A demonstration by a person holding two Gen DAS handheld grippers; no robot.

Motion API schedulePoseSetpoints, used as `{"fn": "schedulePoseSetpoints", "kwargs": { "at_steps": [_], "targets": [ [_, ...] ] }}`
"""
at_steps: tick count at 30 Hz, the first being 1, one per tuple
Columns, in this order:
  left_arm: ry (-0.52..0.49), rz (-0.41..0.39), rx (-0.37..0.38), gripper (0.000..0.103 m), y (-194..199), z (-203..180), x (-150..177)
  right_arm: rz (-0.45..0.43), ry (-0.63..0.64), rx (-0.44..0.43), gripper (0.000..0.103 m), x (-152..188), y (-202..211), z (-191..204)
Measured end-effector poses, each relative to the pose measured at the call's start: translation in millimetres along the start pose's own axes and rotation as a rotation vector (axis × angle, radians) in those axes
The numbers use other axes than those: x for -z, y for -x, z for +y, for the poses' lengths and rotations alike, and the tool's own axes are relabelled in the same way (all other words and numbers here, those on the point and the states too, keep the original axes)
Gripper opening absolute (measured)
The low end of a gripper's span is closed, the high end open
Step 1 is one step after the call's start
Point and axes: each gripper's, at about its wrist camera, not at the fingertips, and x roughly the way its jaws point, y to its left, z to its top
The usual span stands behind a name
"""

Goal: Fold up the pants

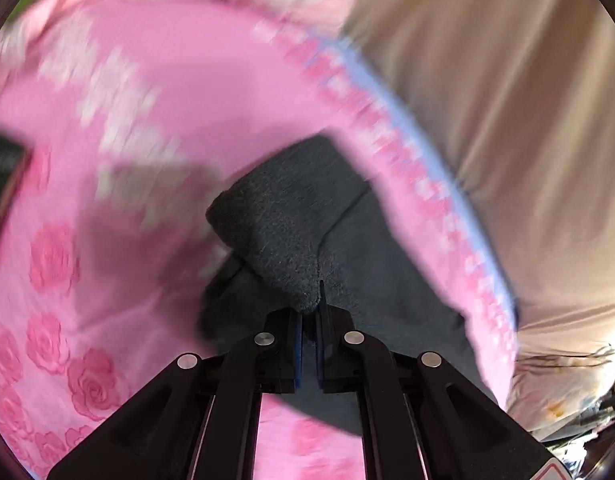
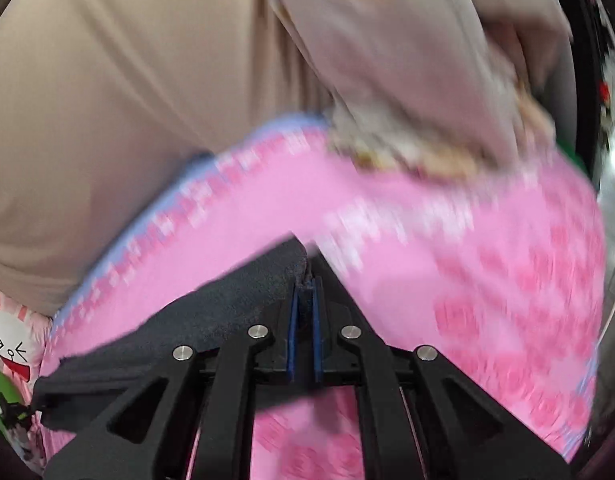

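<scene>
The dark grey fleece pants lie bunched on a pink rose-print sheet. In the left wrist view my left gripper is shut on a folded edge of the pants, which rise from its blue pads and spread away in front and to the right. In the right wrist view my right gripper is shut on another edge of the pants. That cloth stretches away to the lower left as a taut band. The rest of the garment is hidden under the gripper bodies.
A person in beige clothing stands right against the sheet's blue-trimmed edge. A sleeve with a printed cuff hangs over the sheet. A cartoon rabbit print shows at the lower left. The pink sheet spreads to the right.
</scene>
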Motion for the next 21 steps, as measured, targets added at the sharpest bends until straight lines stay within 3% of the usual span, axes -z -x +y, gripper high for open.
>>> {"fn": "schedulePoseSetpoints", "kwargs": {
  "at_steps": [4,8,12,14,16,21],
  "targets": [
    [0.043,-0.016,0.063,0.005,3,18,10,0.011,-0.037,-0.039,0.005,10,4,-4],
    [0.035,-0.019,0.067,0.005,8,-14,-21,-0.025,-0.014,-0.113,0.005,-41,6,38],
    [-0.074,-0.115,0.117,0.005,43,-87,-54,-0.256,0.094,-0.266,0.005,-103,67,123],
    [-0.109,-0.146,0.120,0.005,56,-103,-57,-0.327,0.127,-0.278,0.005,-106,93,129],
    [-0.147,-0.161,0.097,0.005,63,-98,-51,-0.309,0.110,-0.252,0.005,-96,90,107],
    [-0.095,-0.030,0.020,0.005,16,-23,-16,-0.013,-0.010,-0.078,0.005,-16,8,6]
  ]
}}
